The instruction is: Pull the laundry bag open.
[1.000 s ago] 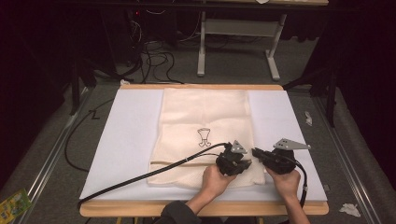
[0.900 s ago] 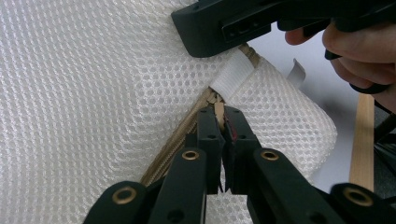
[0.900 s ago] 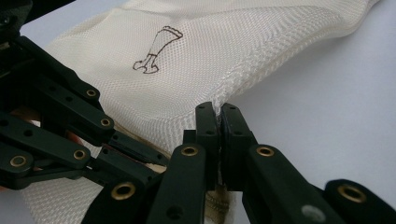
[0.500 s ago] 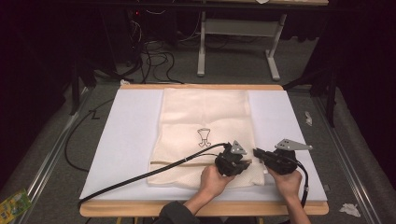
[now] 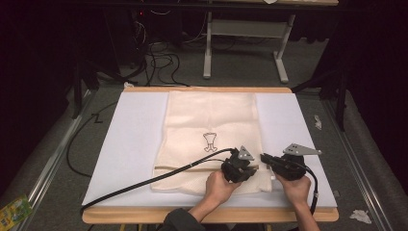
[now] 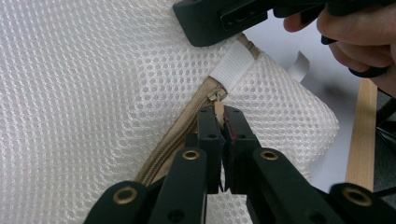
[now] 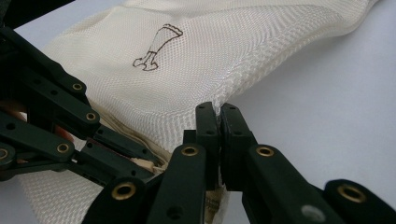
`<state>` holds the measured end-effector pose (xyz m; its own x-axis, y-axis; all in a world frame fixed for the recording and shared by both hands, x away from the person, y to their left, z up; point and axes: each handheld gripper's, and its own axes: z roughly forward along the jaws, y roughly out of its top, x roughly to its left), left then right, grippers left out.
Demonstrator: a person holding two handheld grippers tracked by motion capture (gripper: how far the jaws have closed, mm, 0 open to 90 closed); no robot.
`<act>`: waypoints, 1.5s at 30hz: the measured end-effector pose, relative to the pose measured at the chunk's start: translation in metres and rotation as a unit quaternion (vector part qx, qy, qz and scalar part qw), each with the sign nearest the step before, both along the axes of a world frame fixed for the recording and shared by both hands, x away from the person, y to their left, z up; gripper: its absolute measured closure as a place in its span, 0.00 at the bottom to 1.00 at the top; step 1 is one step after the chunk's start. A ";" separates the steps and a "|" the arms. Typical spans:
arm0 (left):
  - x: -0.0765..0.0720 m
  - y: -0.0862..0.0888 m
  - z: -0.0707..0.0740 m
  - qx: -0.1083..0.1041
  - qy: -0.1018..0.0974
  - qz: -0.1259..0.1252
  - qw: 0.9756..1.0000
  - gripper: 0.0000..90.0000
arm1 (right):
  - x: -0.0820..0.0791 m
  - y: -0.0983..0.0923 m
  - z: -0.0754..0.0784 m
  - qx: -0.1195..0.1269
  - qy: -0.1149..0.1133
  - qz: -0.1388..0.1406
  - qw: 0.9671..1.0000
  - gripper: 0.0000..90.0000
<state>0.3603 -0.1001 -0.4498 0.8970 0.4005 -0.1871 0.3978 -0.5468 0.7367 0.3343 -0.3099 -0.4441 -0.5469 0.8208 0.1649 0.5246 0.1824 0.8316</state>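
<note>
A cream-coloured mesh laundry bag with a small dark printed figure (image 5: 211,139) lay flat on the white sheet covering the wooden-edged table (image 5: 125,144), its zippered end toward the person. The left gripper (image 6: 219,116) had its jaws closed all the way on the small tan metal zipper pull (image 6: 218,108), which sat at the end of the beige zipper tape (image 6: 182,128) just short of the white fabric tab (image 6: 232,65). The right gripper (image 7: 218,114) was likewise fully closed, pinching the bag's seamed side edge beside the zipper end. The bag looked light, soft and limp, likely to bunch and slide on the smooth sheet rather than resist a pull, so the sound holds seemed to be the ones already taken: the stiff pull for drawing, the stitched edge for anchoring. The open mesh itself would probably stretch or snag if gripped alone. The high view gave the bag's whole outline and both hands close together near the table's front edge; the left gripper view alone revealed the pull between the pads, and the right gripper view the pinched seam.
</note>
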 end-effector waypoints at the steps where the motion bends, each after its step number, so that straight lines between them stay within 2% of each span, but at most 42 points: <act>1: 0.000 0.000 0.000 0.000 0.000 0.000 1.000 0.97 | 0.000 0.000 0.000 0.000 0.000 0.000 1.000 0.99; 23: -0.001 0.002 0.002 0.010 -0.004 0.002 1.000 0.97 | 0.000 0.001 0.000 -0.005 -0.004 0.007 1.000 0.99; 29: -0.002 0.002 0.004 0.003 -0.003 0.011 1.000 0.97 | -0.001 -0.001 0.002 -0.005 -0.006 0.008 1.000 0.99; 33: -0.004 0.002 0.003 0.010 -0.005 0.012 1.000 0.97 | 0.000 0.000 0.000 0.000 -0.005 0.010 1.000 0.99; 35: -0.001 0.004 0.004 0.002 -0.003 0.016 1.000 0.97 | -0.001 0.001 0.000 -0.004 -0.005 0.009 1.000 0.99; 36: 0.002 0.009 0.006 -0.013 0.007 0.016 1.000 0.97 | -0.002 0.000 0.001 -0.004 -0.006 0.009 1.000 0.99; 37: 0.002 0.009 0.006 -0.013 0.007 0.016 1.000 0.97 | -0.002 0.000 0.001 -0.004 -0.006 0.009 1.000 0.99; 39: 0.000 0.009 0.006 -0.009 0.005 0.016 1.000 0.97 | -0.002 0.000 0.002 -0.003 -0.008 0.013 1.000 0.99; 41: -0.003 0.008 0.004 0.004 0.001 0.013 1.000 0.97 | -0.001 0.002 0.002 -0.002 -0.008 0.014 1.000 0.99; 45: -0.001 0.010 0.005 0.003 0.003 0.017 1.000 0.97 | 0.001 0.005 0.003 -0.005 -0.011 0.018 1.000 0.99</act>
<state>0.3591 -0.0900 -0.4452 0.8813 0.4325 -0.1902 0.4212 -0.5368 0.7311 0.3352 -0.3047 -0.4414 -0.5792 0.8024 0.1438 0.4987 0.2092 0.8412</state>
